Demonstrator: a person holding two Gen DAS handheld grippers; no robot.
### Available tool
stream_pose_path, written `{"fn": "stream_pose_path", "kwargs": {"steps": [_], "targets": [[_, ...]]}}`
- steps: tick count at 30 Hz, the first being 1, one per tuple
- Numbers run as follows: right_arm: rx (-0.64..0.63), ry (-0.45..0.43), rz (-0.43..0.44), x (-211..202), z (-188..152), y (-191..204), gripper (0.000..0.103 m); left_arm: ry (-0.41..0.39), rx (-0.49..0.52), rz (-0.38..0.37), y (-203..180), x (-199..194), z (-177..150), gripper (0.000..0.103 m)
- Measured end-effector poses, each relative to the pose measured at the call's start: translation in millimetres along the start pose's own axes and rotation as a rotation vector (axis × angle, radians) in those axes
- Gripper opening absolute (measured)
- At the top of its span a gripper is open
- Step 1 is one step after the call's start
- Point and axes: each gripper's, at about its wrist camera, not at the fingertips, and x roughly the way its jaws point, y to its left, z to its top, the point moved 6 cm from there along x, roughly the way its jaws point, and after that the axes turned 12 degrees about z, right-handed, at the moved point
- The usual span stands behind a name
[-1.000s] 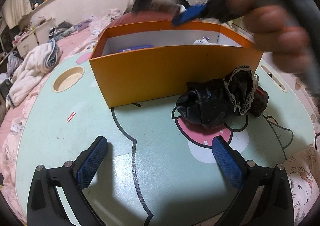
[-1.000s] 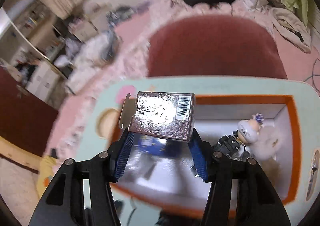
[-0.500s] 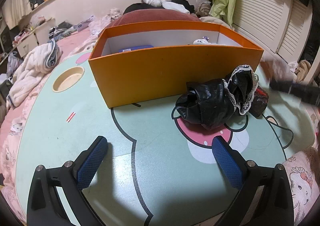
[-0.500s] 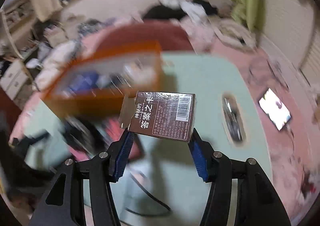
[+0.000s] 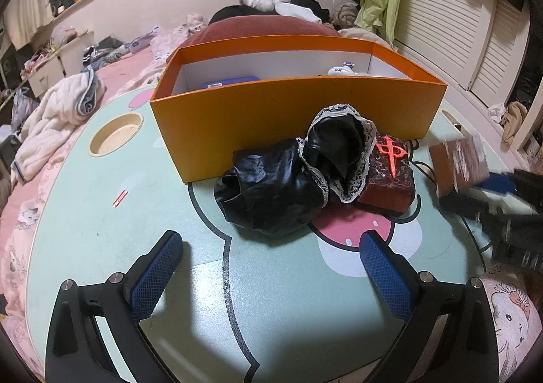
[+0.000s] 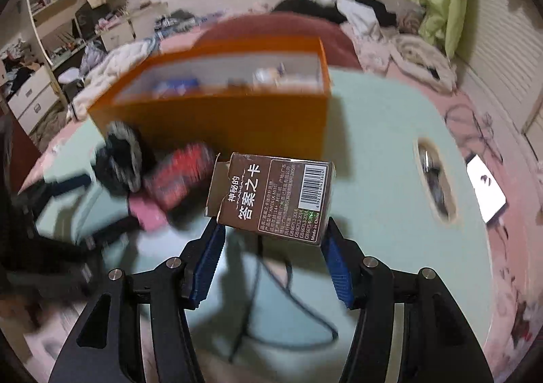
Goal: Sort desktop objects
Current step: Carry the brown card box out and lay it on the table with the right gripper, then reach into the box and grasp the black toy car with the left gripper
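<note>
My right gripper (image 6: 273, 230) holds a brown card box (image 6: 271, 196) by its lower edges, tilted, just above the mint table (image 6: 373, 145); its jaws are opening. In the left wrist view that box (image 5: 458, 162) and the right gripper (image 5: 502, 186) appear blurred at the right edge. The orange box (image 5: 292, 114) stands at the back with a blue item (image 5: 230, 82) and a white figure (image 5: 342, 70) inside. In front of it lie a black lace-trimmed cloth (image 5: 288, 186) and a red block (image 5: 390, 172). My left gripper (image 5: 269, 240) hangs open over the table, holding nothing.
A round cup hole (image 5: 117, 138) sits in the table at the left, a slot (image 6: 434, 179) at the right. A black cable (image 6: 271, 298) runs under the right gripper. A phone (image 6: 485, 193) lies on the pink bedding beyond the table's right edge.
The right gripper carried the brown box from above the orange box to its right and down toward the table. The box now sits more tilted. The left gripper stayed still.
</note>
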Motion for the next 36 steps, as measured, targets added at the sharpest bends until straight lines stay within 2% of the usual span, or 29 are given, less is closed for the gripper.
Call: {"fn": "stream_pose_path", "kwargs": {"steps": [2, 3, 7, 11, 15, 20, 22, 24, 26, 29, 32, 36], "targets": [[-0.044, -0.032, -0.039, -9.1, -9.6, -0.7, 0.078, 0.001, -0.002, 0.000, 0.5, -0.4, -0.1, 0.103], [-0.052, -0.036, -0.028, -7.6, -12.4, 0.3, 0.081, 0.002, -0.003, 0.002, 1.0, 0.0, -0.2, 0.103], [-0.057, -0.031, -0.031, -1.1, -14.2, -1.1, 0.084, 0.004, -0.018, 0.001, 4.0, -0.5, 1.5, 0.103], [-0.055, -0.035, -0.029, -1.1, -15.0, -1.6, 0.084, -0.026, -0.103, -0.072, 18.3, -12.7, 6.8, 0.101], [-0.055, -0.036, -0.030, -1.4, -15.3, -1.9, 0.084, -0.081, -0.179, -0.139, 32.3, -38.8, 26.7, 0.069], [-0.055, -0.036, -0.030, -2.0, -15.1, -2.2, 0.084, -0.078, -0.161, -0.268, 25.2, -49.9, 89.8, 0.057], [-0.054, -0.036, -0.029, -3.1, -14.3, -2.2, 0.084, -0.055, -0.118, -0.264, 16.7, -41.1, 111.2, 0.042], [-0.054, -0.037, -0.030, -2.4, -14.8, -2.5, 0.084, -0.019, -0.040, -0.249, 3.1, -22.6, 132.6, 0.041], [-0.054, -0.038, -0.030, -4.2, -14.7, -1.9, 0.084, 0.073, 0.040, -0.228, -10.0, 7.6, 143.9, 0.041], [-0.054, -0.038, -0.030, -4.5, -14.3, -1.6, 0.084, 0.206, 0.092, -0.211, -27.0, 48.0, 151.3, 0.041], [-0.053, -0.038, -0.030, -4.7, -14.2, -1.6, 0.084, 0.270, 0.110, -0.214, -34.7, 68.9, 153.3, 0.041], [-0.052, -0.038, -0.030, -5.0, -14.3, -1.5, 0.084, 0.349, 0.164, -0.204, -46.2, 87.3, 150.8, 0.034]]}}
